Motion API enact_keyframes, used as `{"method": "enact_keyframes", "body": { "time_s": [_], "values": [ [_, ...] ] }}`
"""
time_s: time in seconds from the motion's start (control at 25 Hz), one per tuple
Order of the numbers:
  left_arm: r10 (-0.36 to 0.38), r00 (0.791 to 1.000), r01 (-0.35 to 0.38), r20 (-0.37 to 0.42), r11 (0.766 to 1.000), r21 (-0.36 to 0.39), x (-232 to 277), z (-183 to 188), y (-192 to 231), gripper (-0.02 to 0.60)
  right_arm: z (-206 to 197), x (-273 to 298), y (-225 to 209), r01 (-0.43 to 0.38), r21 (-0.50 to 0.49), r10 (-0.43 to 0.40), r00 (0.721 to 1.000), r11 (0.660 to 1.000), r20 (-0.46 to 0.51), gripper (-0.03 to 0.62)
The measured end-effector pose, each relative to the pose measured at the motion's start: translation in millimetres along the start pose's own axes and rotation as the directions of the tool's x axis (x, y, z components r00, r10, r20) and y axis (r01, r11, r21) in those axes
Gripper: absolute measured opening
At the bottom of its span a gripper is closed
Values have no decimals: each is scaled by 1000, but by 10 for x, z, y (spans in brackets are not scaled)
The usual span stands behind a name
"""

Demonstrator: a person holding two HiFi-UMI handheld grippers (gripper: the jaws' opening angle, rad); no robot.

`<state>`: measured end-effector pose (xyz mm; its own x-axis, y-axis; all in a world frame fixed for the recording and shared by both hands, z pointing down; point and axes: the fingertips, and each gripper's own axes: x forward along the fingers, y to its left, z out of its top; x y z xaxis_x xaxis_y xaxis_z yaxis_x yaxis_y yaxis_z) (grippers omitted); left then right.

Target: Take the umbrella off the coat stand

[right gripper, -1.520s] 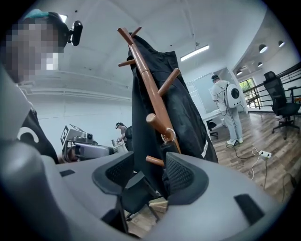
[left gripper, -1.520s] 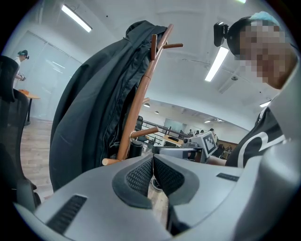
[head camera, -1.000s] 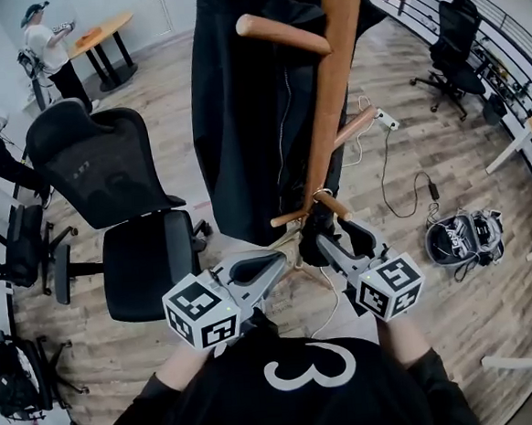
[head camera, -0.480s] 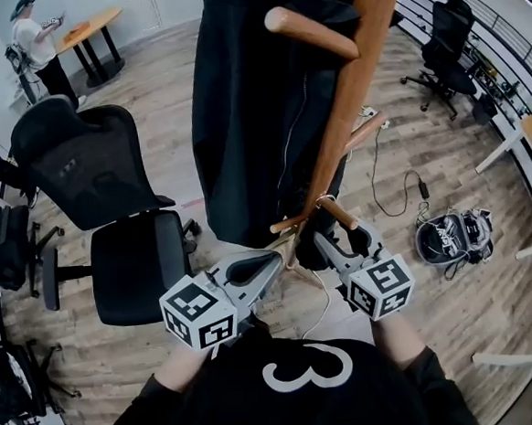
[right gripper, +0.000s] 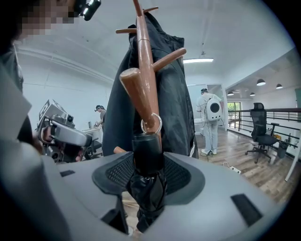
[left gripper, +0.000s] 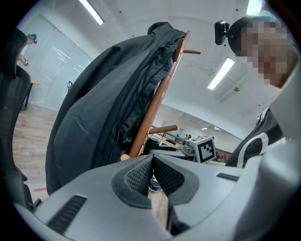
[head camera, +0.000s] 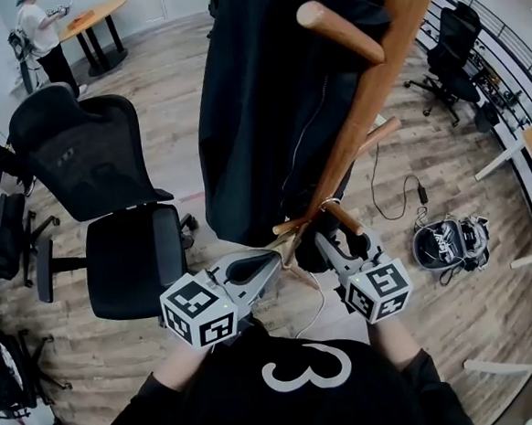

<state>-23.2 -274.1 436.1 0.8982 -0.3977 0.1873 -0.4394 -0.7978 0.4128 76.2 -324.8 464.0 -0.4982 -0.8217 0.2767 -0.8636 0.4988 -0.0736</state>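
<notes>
The coat stand [head camera: 361,117] is shifted rightward in the head view since the earlier frame, while the umbrella [right gripper: 148,157], hung upright by its ring [right gripper: 151,123] from a low peg [right gripper: 140,99], is clenched in the right gripper [right gripper: 148,173] directly beneath; the left gripper [left gripper: 151,176] is closed on nothing.

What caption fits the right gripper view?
Right hand-held gripper clamps a folded black umbrella hanging from a wooden coat-stand peg.

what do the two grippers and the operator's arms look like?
Left gripper and right gripper: grey moulded shells, black textured pads inside. Each carries a white cube with black square markers. Sleeves black. No cables seen.
</notes>
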Motion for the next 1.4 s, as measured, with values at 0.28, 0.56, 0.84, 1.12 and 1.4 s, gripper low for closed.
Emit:
{"method": "enact_keyframes", "body": {
  "time_s": [0.28,0.56,0.84,1.12,1.4],
  "values": [
    [11,1000,-11,-13,1000,16,-7,-21,-32,17,-4,-15,-1,-7,-1,7,1000,1000,-1,202],
    [28,999,-27,-21,999,20,-1,-16,10,17,0,2,-20,-3,-3,3,1000,1000,3,199],
    [40,999,-39,-31,998,39,-18,7,1,17,1,-10,-13,-11,-8,11,1000,1000,1,196],
    [62,998,-61,-20,996,65,-57,91,-3,17,-5,-24,-7,-6,-30,5,1000,1000,-9,192],
    [74,997,-73,-14,995,64,-92,147,35,17,-2,-22,2,-10,-4,10,1000,1000,-7,192]
  ]
}}
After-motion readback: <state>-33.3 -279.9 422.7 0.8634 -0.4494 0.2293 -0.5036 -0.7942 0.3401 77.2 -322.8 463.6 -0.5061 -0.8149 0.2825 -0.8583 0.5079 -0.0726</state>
